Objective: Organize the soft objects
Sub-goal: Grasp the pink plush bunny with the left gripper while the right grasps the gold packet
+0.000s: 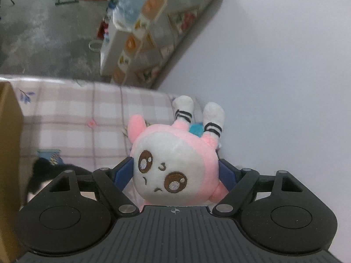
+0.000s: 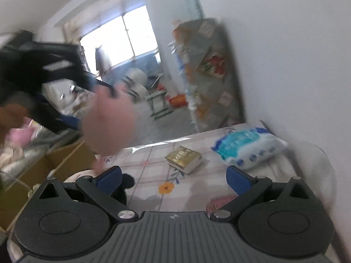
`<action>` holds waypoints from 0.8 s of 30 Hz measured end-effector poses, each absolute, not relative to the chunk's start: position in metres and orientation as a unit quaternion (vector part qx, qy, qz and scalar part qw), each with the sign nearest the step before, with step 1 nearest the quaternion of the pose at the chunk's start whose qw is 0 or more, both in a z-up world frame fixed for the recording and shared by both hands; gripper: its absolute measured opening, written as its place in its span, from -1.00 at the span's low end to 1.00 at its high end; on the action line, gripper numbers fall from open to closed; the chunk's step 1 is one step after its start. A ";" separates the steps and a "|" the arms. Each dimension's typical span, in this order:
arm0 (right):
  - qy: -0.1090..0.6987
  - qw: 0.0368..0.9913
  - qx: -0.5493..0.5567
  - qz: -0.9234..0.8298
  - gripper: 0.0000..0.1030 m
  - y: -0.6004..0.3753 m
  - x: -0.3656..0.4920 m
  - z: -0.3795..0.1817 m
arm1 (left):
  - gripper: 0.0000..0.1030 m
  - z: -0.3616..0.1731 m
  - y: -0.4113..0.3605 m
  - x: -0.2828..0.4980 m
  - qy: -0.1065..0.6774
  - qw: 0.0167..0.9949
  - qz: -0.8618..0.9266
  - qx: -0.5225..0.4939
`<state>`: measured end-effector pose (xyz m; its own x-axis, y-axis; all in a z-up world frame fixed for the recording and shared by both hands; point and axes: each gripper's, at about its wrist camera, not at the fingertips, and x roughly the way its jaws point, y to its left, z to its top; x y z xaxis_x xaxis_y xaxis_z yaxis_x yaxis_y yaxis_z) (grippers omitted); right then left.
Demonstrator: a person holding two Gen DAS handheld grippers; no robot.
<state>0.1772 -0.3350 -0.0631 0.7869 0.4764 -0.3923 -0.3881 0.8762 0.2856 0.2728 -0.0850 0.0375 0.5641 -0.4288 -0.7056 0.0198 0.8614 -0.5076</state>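
Observation:
My left gripper (image 1: 175,163) is shut on a pink and white plush toy (image 1: 173,164) with big brown eyes. Its blue pads press the head from both sides, and the striped white legs point away from me. The toy hangs above the checked tablecloth (image 1: 76,120). In the right wrist view the same toy is a pink blur (image 2: 107,122) raised at the left. My right gripper (image 2: 173,171) stands open over the table with nothing between its fingers. A black soft thing (image 1: 41,171) lies low at the left.
A cardboard box (image 2: 65,160) stands at the table's left edge, holding soft items. On the cloth lie a gold box (image 2: 184,159), a blue and white pack (image 2: 248,146) and a pink knitted piece (image 2: 219,201). A white wall runs along the right. A patterned cabinet (image 1: 158,28) stands beyond the table.

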 end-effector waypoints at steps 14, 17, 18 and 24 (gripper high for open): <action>0.344 0.879 -0.085 0.319 0.69 -0.206 0.355 -0.111 | 0.57 0.031 -0.021 0.274 0.414 0.862 -0.102 -0.272; 0.369 0.871 -0.123 0.300 0.65 -0.191 0.374 -0.129 | 0.57 0.027 -0.013 0.276 0.415 0.862 -0.097 -0.274; 0.380 0.866 -0.131 0.296 0.57 -0.188 0.378 -0.132 | 0.57 0.027 -0.011 0.276 0.416 0.861 -0.097 -0.275; 0.398 0.867 -0.127 0.271 0.21 -0.199 0.378 -0.131 | 0.57 0.027 -0.006 0.268 0.415 0.860 -0.101 -0.279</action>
<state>0.3785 -0.1989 -0.1306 0.5362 0.3687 -0.7593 -0.5706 0.8212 -0.0042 0.2681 -0.0060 0.0270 0.6352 -0.4052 -0.6575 -0.0578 0.8240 -0.5636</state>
